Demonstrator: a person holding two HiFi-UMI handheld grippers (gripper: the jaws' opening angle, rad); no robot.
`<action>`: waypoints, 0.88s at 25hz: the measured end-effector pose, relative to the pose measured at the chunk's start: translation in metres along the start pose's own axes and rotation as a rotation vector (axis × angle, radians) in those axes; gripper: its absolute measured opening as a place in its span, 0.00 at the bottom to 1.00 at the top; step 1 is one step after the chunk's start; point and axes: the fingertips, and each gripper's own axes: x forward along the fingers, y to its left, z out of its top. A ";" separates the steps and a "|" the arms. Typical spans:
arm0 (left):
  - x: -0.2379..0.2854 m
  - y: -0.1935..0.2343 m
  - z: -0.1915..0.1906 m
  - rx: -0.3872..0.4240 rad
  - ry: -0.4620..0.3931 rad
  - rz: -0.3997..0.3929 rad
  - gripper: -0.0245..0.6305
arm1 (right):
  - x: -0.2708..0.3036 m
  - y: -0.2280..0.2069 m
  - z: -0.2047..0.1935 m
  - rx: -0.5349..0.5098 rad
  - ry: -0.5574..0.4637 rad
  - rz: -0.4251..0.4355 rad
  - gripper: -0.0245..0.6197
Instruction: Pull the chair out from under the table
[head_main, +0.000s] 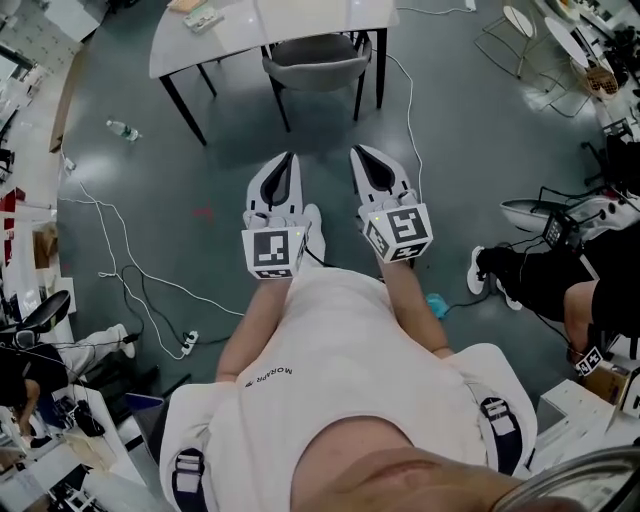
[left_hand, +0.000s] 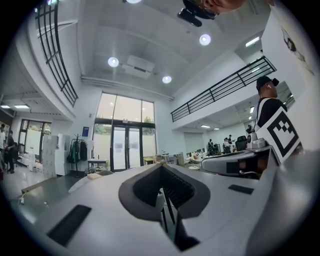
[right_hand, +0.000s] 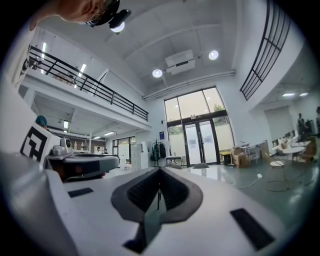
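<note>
Close in, left gripper (head_main: 289, 160) and right gripper (head_main: 358, 153) are hovering side by side, jaws pressed together and empty, well short of the far chair (head_main: 315, 62) under the table (head_main: 262, 30)

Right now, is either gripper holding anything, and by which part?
Nothing is held. The left gripper and right gripper are both shut and empty, short of the chair.
</note>
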 end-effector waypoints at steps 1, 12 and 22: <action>0.012 0.006 0.001 0.001 -0.003 -0.006 0.04 | 0.012 -0.005 0.003 -0.006 0.000 -0.002 0.06; 0.145 0.067 0.009 0.056 0.034 -0.134 0.04 | 0.146 -0.054 0.031 -0.055 0.039 -0.020 0.06; 0.239 0.117 -0.020 0.084 0.155 -0.247 0.04 | 0.246 -0.088 0.023 -0.103 0.136 -0.021 0.06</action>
